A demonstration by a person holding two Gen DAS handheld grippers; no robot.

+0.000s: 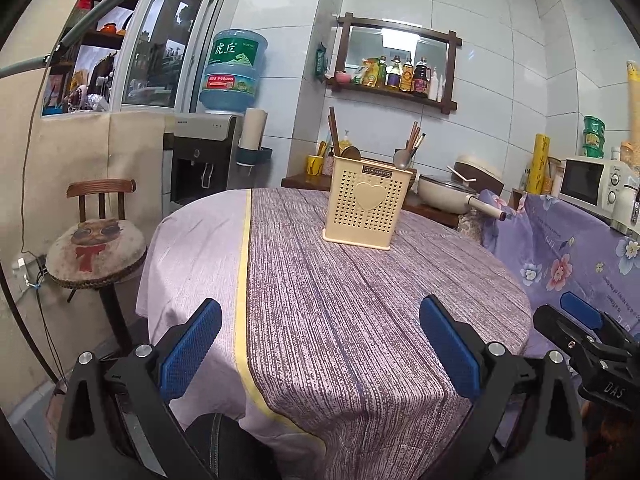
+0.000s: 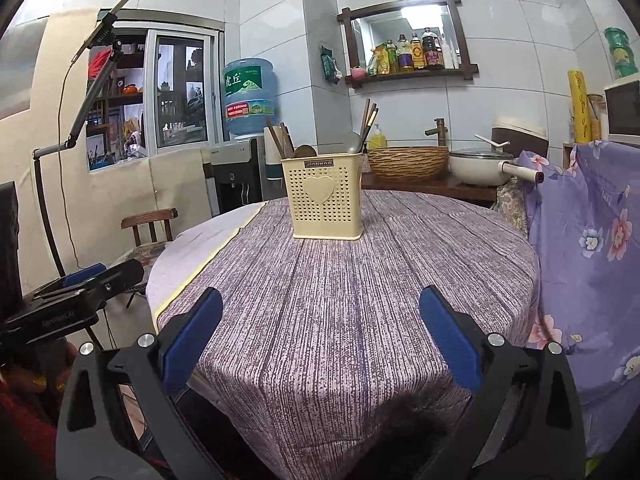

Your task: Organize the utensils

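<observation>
Nearest, the left gripper [image 1: 320,344] and the right gripper [image 2: 320,340] hang above the near edge of the round table with the purple striped cloth [image 2: 340,300], both with blue pads spread wide and holding nothing. Farther back, upright on the table, stands the cream perforated plastic utensil holder [image 1: 366,204], with wooden chopsticks [image 1: 334,130] and a metal spoon [image 1: 401,159] inside.

You get even, cool indoor light in both views; a ceiling lamp glares in the mirror [image 1: 398,50]. Shadows on the table [image 1: 340,320] are soft. Fisheye bending curves the tiles and darkens the corners. Focus holds sharp throughout, with slight smearing near the rims.
</observation>
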